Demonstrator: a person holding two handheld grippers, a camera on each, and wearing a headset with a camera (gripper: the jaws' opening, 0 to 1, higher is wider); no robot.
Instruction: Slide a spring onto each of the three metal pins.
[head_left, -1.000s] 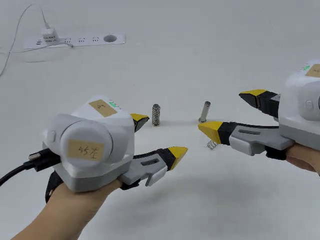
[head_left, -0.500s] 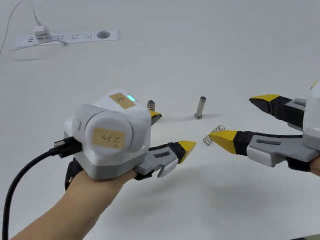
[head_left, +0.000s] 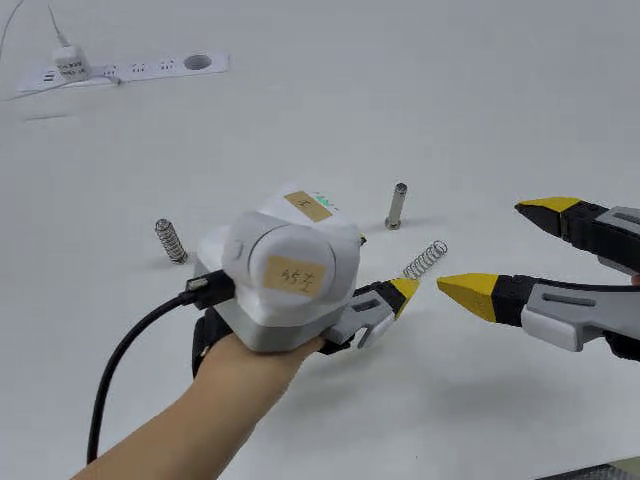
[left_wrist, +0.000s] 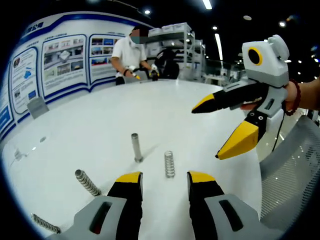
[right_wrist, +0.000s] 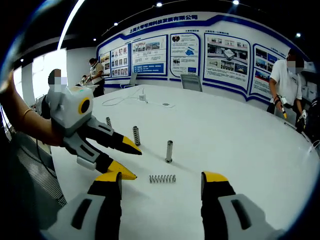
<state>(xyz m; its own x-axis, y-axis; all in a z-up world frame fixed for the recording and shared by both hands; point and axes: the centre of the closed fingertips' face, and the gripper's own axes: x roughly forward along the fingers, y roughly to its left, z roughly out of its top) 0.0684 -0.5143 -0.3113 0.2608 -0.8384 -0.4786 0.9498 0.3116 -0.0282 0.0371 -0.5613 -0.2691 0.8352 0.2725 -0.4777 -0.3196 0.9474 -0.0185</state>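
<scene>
both grippers hang over the white table (head_left: 300, 120) with nothing in them. the left gripper (left_wrist: 165, 178) has its yellow-tipped jaws parted, and the right gripper (head_left: 480, 245) stands spread wider, pointing in from the other side. the loose spring (right_wrist: 162, 178) lies flat on the table between the two sets of tips, touching neither. just past it the bare pin (right_wrist: 169, 151) stands upright, near the spring but apart from it. farther along are a sprung pin (right_wrist: 135, 135), its coil already around it, and a second sprung pin (right_wrist: 108, 122) beyond that. in the right gripper view the left gripper's jaws reach in just beside these two pins. in the head view the bulky white body of the left gripper covers its own far jaw and a patch of table behind it. a black cable (head_left: 125, 365) trails from that gripper's back along the person's forearm. a white power strip (head_left: 120, 72) lies at the far edge of the table, well away from the work. around the room run blue and white display boards (right_wrist: 185, 50), and a person in a white shirt (left_wrist: 131, 55) stands at the table's far side.
</scene>
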